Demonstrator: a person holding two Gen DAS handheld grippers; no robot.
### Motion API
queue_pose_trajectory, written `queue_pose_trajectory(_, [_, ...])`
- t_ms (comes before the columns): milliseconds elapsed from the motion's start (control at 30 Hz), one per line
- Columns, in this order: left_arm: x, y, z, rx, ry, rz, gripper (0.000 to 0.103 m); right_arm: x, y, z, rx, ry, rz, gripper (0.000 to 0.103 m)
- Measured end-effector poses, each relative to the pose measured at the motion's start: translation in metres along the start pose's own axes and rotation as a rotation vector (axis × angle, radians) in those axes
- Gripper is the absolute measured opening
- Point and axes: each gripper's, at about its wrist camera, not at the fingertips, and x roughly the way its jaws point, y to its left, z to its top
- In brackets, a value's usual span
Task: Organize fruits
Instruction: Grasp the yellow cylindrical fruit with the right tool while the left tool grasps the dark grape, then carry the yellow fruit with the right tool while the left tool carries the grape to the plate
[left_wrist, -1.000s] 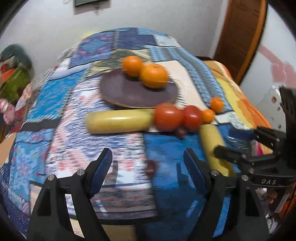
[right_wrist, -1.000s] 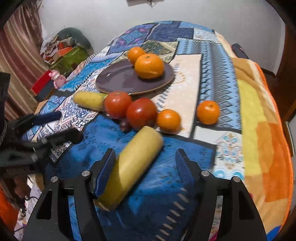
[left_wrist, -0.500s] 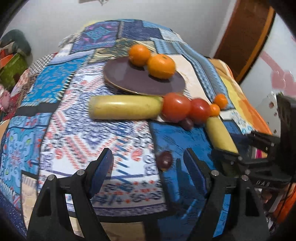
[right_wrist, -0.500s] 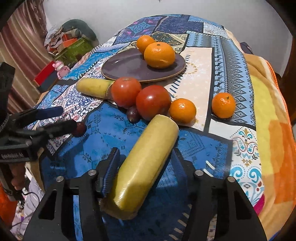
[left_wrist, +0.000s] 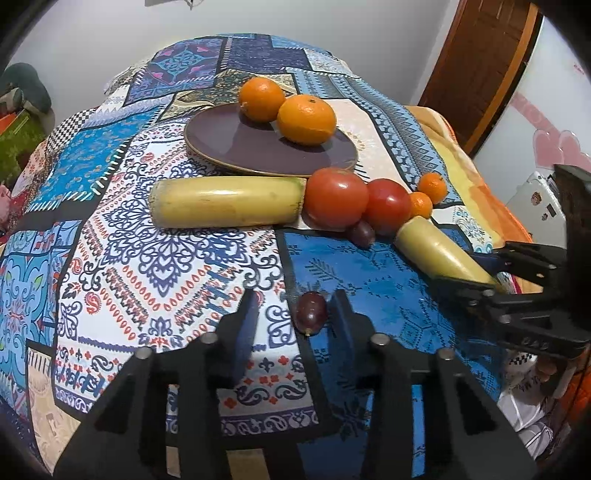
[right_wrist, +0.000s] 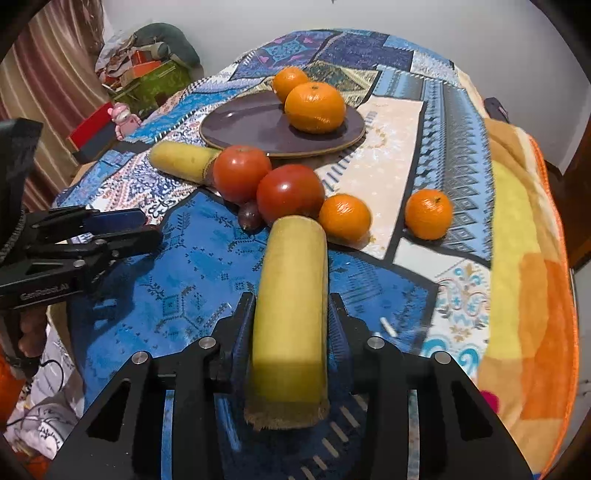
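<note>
A small dark grape (left_wrist: 310, 312) lies on the patterned blanket between the fingers of my left gripper (left_wrist: 294, 297). Its jaws are closing; the right pad is at the grape, the left pad stands clear. My right gripper (right_wrist: 290, 299) is shut on the near end of a yellow banana (right_wrist: 295, 280), both pads pressing its sides. Beyond lie two tomatoes (right_wrist: 242, 177) (right_wrist: 290, 194), a second grape (right_wrist: 249, 218), two small oranges (right_wrist: 344, 218) (right_wrist: 428, 213) and another banana (left_wrist: 227, 201). A purple plate (left_wrist: 229, 140) holds two oranges (left_wrist: 261, 99) (left_wrist: 306, 119).
The blanket (left_wrist: 147, 266) drops off at its near edge. A wooden door (left_wrist: 480, 74) stands at the right. Boxes and bags (right_wrist: 147, 81) and a pink toy (right_wrist: 123, 118) sit beside the bed on the left. A hand (right_wrist: 31, 332) holds the left gripper.
The left gripper came down over the grape and its jaws narrowed around it. The right jaws closed onto the banana, which now points straight ahead.
</note>
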Motion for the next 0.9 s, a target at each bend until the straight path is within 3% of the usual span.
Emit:
queue_pose_trajectory(167, [0.004,-0.004,0.0,0.013,0.006,-0.013,0.029,0.005,-0.003,0.0,0.036,-0.016,0.009,0.034])
queue_pose_trajectory(333, [0.005,-0.002,0.002,-0.004,0.015,-0.013,0.017,0.002,-0.002,-0.002,0.046,-0.036,0.017,0.034])
queue_pose_trajectory(467, [0.003,0.001,0.002,-0.015,0.017,-0.021,0.015,-0.003,-0.004,-0.003,0.062,-0.04,0.057,0.034])
queue_pose_trajectory(900, [-0.021,0.003,0.011,-0.01,-0.043,0.027,0.015,-0.036,-0.001,0.011,0.051,-0.138,0.061,0.034])
